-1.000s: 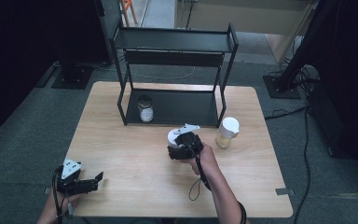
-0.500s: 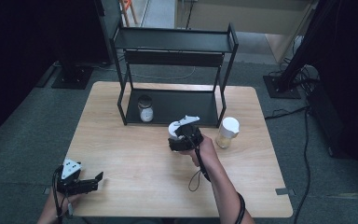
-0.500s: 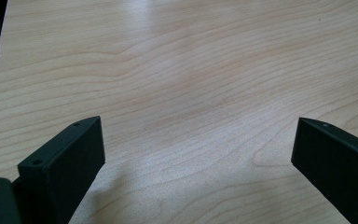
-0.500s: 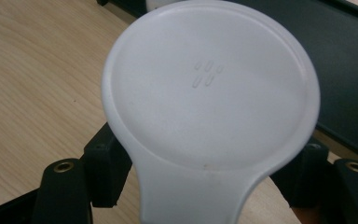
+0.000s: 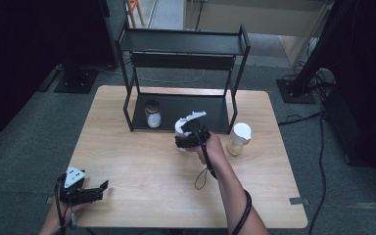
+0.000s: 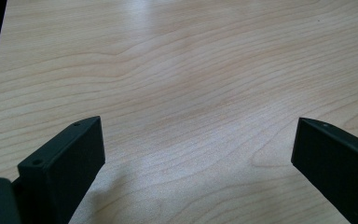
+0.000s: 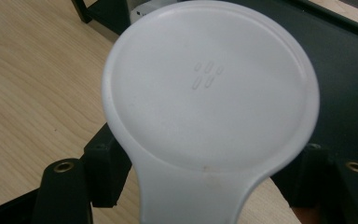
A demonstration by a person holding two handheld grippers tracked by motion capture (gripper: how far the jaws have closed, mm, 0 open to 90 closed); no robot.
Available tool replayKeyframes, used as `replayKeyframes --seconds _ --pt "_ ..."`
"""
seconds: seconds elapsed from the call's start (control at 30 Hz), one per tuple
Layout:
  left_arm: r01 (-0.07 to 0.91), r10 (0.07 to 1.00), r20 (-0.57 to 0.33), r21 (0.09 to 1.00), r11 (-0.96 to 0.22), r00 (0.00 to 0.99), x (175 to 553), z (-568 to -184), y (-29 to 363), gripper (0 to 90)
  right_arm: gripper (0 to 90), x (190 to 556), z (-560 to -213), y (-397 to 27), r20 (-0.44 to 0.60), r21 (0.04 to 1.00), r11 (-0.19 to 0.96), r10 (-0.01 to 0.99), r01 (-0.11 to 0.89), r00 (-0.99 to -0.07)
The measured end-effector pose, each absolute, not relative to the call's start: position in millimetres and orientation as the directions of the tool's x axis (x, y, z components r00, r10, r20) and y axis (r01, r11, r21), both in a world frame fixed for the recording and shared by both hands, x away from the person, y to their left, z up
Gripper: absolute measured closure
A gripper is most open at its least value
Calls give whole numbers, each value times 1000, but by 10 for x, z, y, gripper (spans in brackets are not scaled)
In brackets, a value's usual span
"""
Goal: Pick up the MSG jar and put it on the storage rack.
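Jaws of my right gripper clamp the white-lidded jar at frame centre before the black rack, left gripper gaping idle lower left; I judge shelving comes next

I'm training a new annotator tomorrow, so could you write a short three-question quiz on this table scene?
1. True or false: the right gripper is shut on a round container with a white plastic lid.
2. Where does the small glass jar with the dark lid stand?
A) on the lower shelf of the black metal rack
B) on its top shelf
C) on the floor
3. In one word, how do the jaws of the left gripper stand over the pale wooden table?
Key: 1 true; 2 A; 3 open.
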State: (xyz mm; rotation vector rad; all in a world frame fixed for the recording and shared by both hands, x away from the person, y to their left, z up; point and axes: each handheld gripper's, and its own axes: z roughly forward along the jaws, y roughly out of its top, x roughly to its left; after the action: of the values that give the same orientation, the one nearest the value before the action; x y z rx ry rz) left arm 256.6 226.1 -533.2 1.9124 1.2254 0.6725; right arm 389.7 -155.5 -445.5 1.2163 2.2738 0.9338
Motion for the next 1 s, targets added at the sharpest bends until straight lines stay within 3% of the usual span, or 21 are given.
replayKeyframes --seconds 1.0 --pt "516 913 28 818 -255 407 2563 -5331 2265 29 302 4464 -4289 -1501 -60 703 399 858 589 -510"
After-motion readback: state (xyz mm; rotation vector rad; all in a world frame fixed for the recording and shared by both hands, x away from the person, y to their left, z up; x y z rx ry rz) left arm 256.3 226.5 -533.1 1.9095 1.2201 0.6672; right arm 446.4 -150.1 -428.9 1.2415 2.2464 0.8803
